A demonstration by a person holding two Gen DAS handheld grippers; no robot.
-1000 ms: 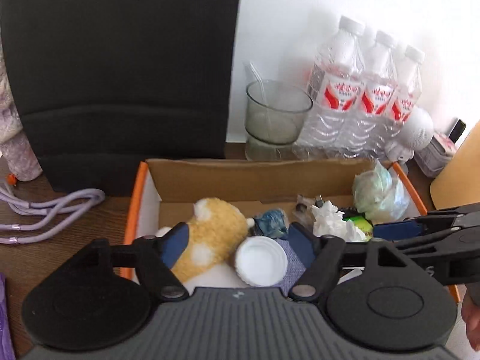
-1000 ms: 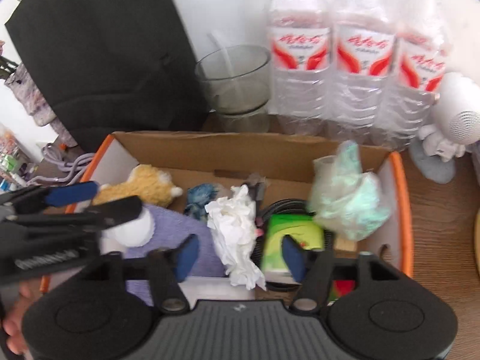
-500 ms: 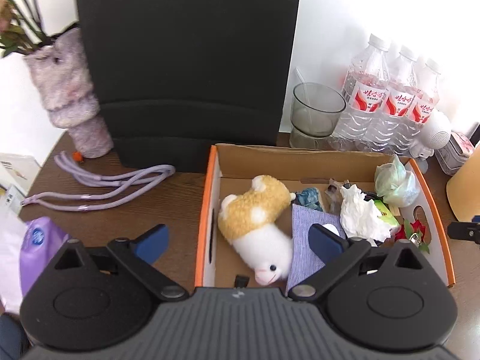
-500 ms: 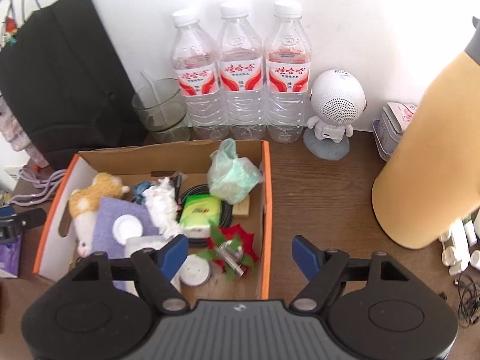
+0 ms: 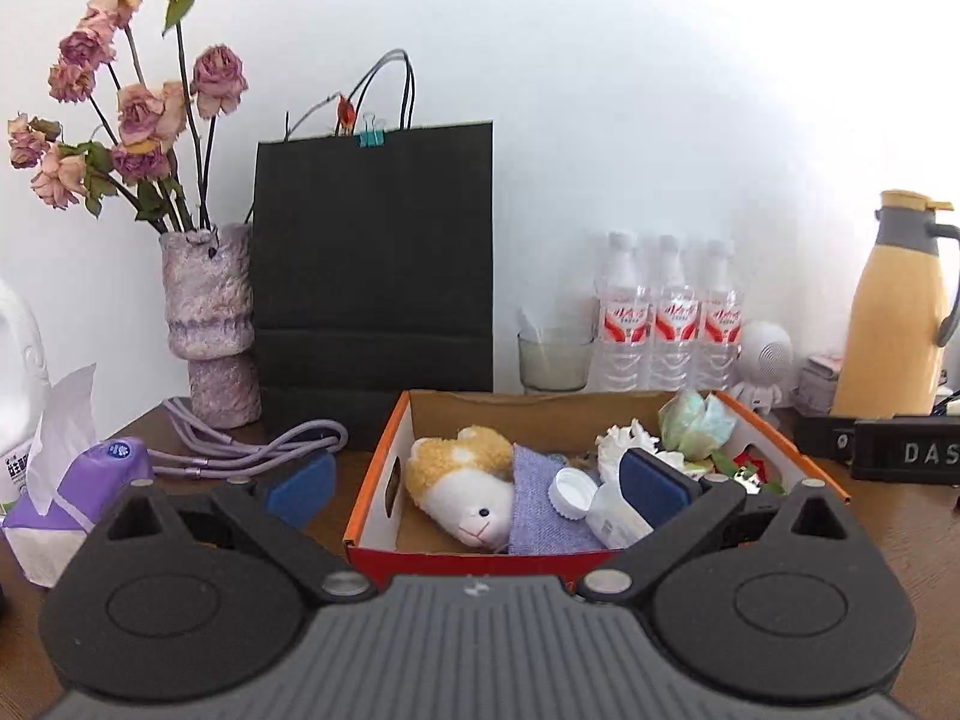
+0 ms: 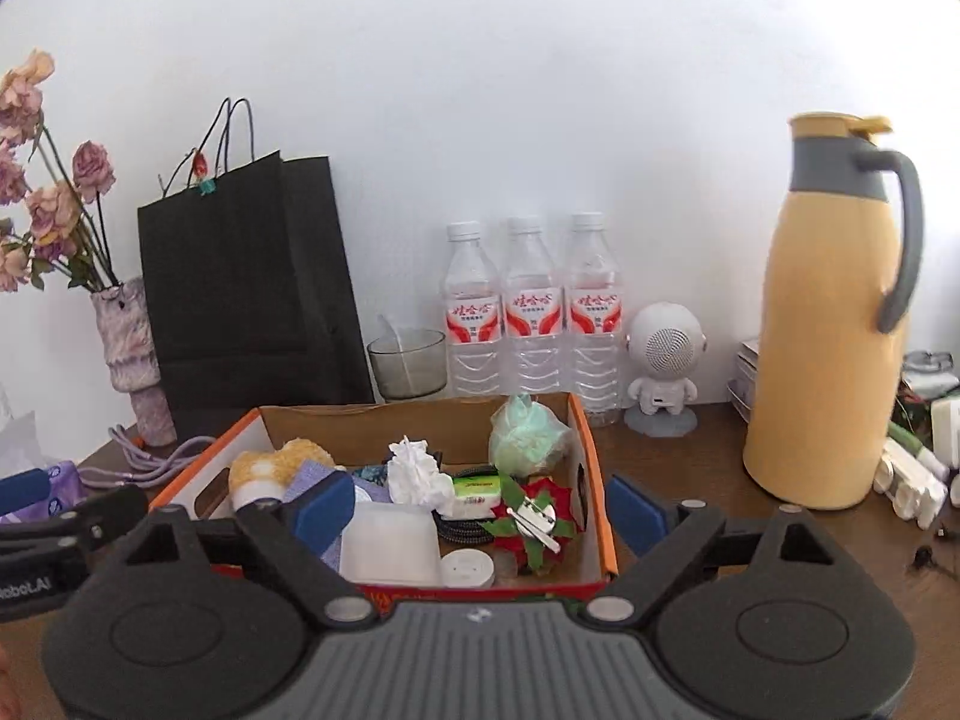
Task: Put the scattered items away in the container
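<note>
Left gripper (image 5: 474,483): wide open and empty, held near the orange-edged cardboard box (image 5: 379,468).
Right gripper (image 6: 477,507): also wide open, nothing between its blue pads (image 6: 636,513).
Box contents: yellow and white plush toy (image 5: 465,483), purple cloth (image 5: 540,507), white crumpled tissue (image 6: 417,474), red fabric flower (image 6: 537,516) all lie inside.
Step in hand: I judge the tidying almost finished.
Advice: check the purple cable (image 5: 240,450), left of the box; grasp it at a bunched part.

Orange-rimmed cardboard box (image 6: 602,516) on the table, crammed with clutter.
</note>
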